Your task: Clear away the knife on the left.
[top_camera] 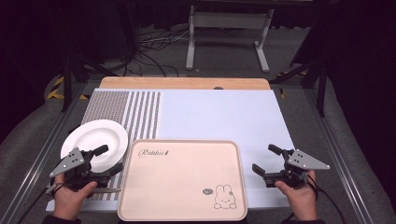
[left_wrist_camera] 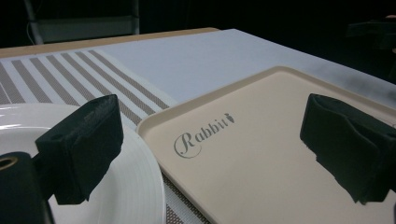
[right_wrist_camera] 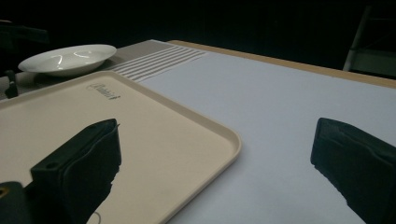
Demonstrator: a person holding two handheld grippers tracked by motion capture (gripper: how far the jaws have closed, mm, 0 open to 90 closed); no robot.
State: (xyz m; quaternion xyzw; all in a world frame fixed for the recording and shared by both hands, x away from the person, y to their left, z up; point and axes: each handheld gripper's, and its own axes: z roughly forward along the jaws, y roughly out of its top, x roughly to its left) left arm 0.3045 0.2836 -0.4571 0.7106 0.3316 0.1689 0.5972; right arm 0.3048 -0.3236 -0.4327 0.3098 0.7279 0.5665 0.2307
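Note:
A beige tray (top_camera: 182, 179) printed with "Rabbit" and a small bunny lies at the front middle of the table. To its left a white plate (top_camera: 95, 140) rests on the striped part of the mat. My left gripper (top_camera: 108, 159) is open, one jaw over the plate's right rim and the other over the tray's left edge. In the left gripper view the left gripper (left_wrist_camera: 212, 144) holds nothing, with the plate (left_wrist_camera: 126, 186) and tray (left_wrist_camera: 261, 154) below. My right gripper (top_camera: 267, 159) is open at the tray's right edge. The right gripper (right_wrist_camera: 215, 168) straddles the tray (right_wrist_camera: 154, 130) rim, and the plate (right_wrist_camera: 67, 58) sits far off.
A pale mat (top_camera: 219, 116) with a striped band (top_camera: 135, 114) at its left covers the wooden table (top_camera: 187, 83). Metal rails (top_camera: 37, 158) run along both sides. A white stand (top_camera: 229, 28) and cables lie on the floor beyond.

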